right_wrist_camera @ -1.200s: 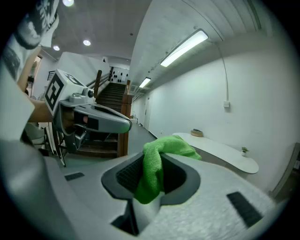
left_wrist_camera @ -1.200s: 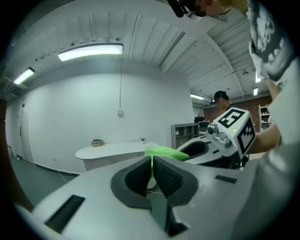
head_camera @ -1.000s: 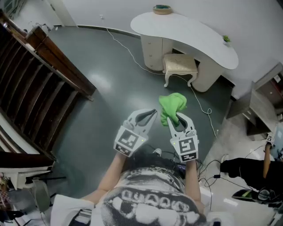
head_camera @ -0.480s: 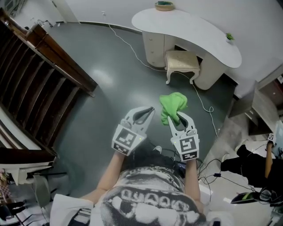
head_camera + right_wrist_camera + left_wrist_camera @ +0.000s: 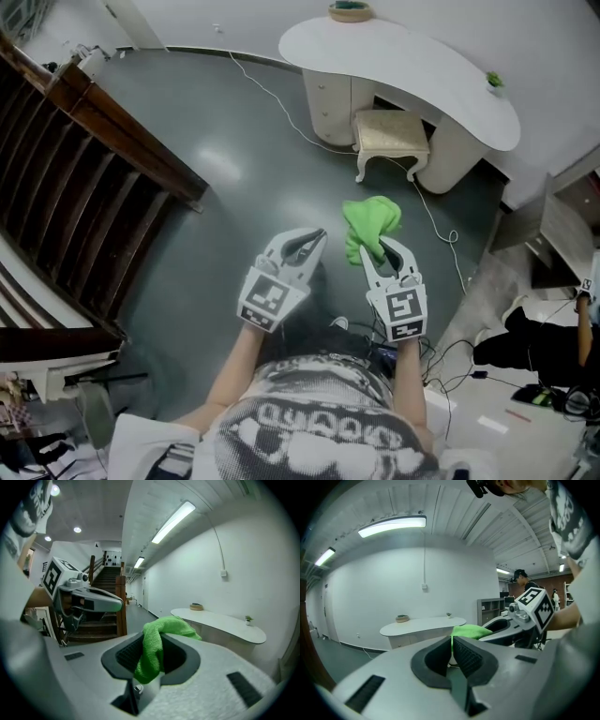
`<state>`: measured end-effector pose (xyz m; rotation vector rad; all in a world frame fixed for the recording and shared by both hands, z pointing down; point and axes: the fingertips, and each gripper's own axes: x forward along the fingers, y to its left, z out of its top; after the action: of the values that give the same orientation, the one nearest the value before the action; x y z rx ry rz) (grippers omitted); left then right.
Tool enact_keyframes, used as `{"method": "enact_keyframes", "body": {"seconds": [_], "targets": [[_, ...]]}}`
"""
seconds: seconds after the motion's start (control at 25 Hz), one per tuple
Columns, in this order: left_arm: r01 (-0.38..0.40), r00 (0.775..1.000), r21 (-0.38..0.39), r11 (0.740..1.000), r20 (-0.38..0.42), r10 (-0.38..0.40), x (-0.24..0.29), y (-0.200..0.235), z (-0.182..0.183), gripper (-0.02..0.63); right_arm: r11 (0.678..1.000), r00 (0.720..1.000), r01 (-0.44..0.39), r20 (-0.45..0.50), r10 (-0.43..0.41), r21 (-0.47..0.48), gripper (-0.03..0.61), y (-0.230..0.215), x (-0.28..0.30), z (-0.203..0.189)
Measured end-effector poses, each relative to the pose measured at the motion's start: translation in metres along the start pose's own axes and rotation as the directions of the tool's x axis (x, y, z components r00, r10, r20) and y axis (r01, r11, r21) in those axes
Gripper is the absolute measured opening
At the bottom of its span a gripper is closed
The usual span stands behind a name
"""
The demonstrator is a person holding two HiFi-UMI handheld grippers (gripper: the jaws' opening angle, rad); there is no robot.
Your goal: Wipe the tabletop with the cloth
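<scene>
**Holding the cloth, well short of the worktop**

A person standing on the dark floor (image 5: 234, 178) holds a two-jaw gripper in each hand, with the wiping not yet begun. The right gripper (image 5: 382, 251) has its jaws clenched on a bright green cloth (image 5: 371, 223), which bunches above the jaw tips and hangs in a fold between the pads. The left gripper (image 5: 317, 238) sits just beside it, its jaws drawn together with nothing between them; the green seen past them in the left gripper view is the cloth in the other tool.

The white, curved worktop (image 5: 422, 70) stands well apart from both grippers, across open floor against the far wall. A small cushioned stool (image 5: 392, 131) is tucked at its front, a bowl (image 5: 349, 11) rests at one end and a little green plant (image 5: 494, 82) at the other. A cable (image 5: 272, 103) trails over the floor toward it, and a dark wooden staircase (image 5: 84, 187) fills the left side of the head view.

By these views the task is at its approach step: cloth secured, surface not reached. The next move looks to call for closing the gap to the worktop, stepping clear of the cable and stool, then lowering the right gripper so the loose bunch of cloth, not the jaws, meets the bare top between bowl and plant.
</scene>
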<state>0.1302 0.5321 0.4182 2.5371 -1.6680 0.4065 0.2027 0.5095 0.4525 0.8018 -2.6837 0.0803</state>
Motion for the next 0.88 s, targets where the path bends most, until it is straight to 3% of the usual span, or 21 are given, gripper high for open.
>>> {"method": "enact_keyframes", "body": {"seconds": [0.24, 0.64, 0.88], "targets": [[0.021, 1.000, -0.003, 1.000, -0.006, -0.021, 0.032, 0.061, -0.007, 0.012, 1.000, 0.999, 0.020, -0.026, -0.020, 0.015, 0.094, -0.024, 0.065, 0.010], [-0.007, 1.000, 0.002, 1.000, -0.013, 0.008, 0.073, 0.234, -0.007, 0.012, 1.000, 0.999, -0.008, -0.033, 0.009, 0.027, 0.094, -0.043, 0.228, 0.073], [0.014, 1.000, -0.006, 1.000, -0.014, -0.014, 0.088, 0.308, -0.014, 0.012, 0.999, 0.999, 0.021, -0.047, -0.018, 0.049, 0.094, -0.044, 0.292, 0.096]]}}
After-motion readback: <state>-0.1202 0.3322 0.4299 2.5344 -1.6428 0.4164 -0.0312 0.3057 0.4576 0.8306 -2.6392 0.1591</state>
